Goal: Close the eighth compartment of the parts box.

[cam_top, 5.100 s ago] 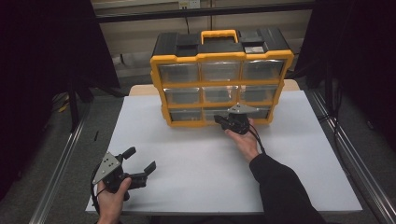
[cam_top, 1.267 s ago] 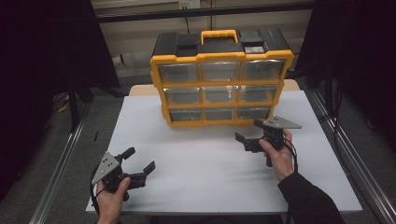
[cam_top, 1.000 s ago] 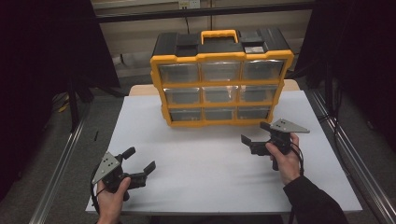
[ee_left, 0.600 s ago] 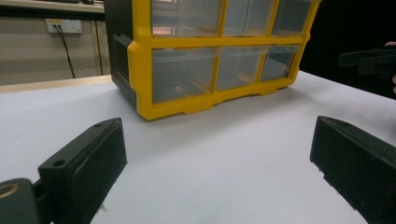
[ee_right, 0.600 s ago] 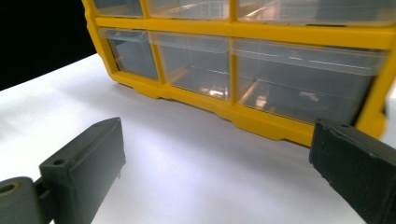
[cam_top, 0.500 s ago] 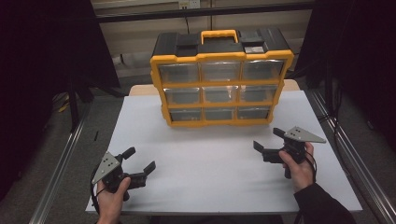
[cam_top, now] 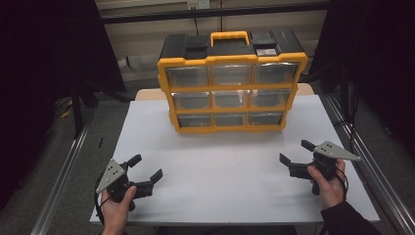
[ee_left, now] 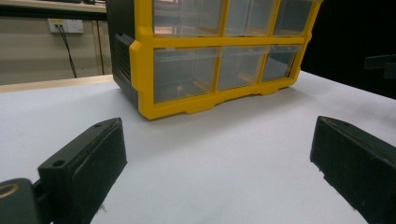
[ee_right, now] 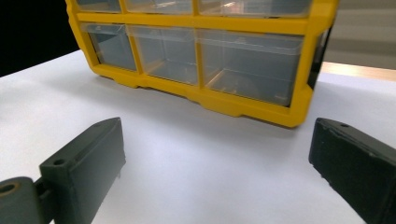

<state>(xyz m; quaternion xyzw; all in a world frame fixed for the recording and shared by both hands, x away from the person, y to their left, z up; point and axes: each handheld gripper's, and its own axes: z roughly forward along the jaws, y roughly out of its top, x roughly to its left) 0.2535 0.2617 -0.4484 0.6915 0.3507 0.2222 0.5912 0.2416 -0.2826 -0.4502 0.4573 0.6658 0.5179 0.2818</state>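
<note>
Widest of all, a white table (cam_top: pixel 230 171), bare across its near half. Standing upright at its far middle, a yellow-and-black drawer cabinet (cam_top: pixel 230 83) with a yellow carry handle (cam_top: pixel 229 36) on top and three rows of three clear drawers (cam_top: pixel 231 98) facing the near edge, all pushed in flush; contents hard to judge through the dim plastic, possibly none. Seen low and close from the left gripper view, the same cabinet (ee_left: pixel 219 56) angled with its left black side wall showing; from the right gripper view, the cabinet (ee_right: pixel 205 51) with its right-hand bottom drawer (ee_right: pixel 250 70) nearest. Well apart from the cabinet, at the near right of the table, the right gripper (cam_top: pixel 297 155) held in a hand (cam_top: pixel 329 183), jaws spread wide with nothing between them, grey three-cornered plate (cam_top: pixel 336 151) on top. At the near left corner, the left gripper (cam_top: pixel 146 168) in the other hand (cam_top: pixel 116 208), jaws likewise spread wide and clamped on nothing, its own grey plate (cam_top: pixel 109 175) tilted outward. Both grippers pointed toward the cabinet, neither touching it, each far from the other across the table's near edge.
</note>
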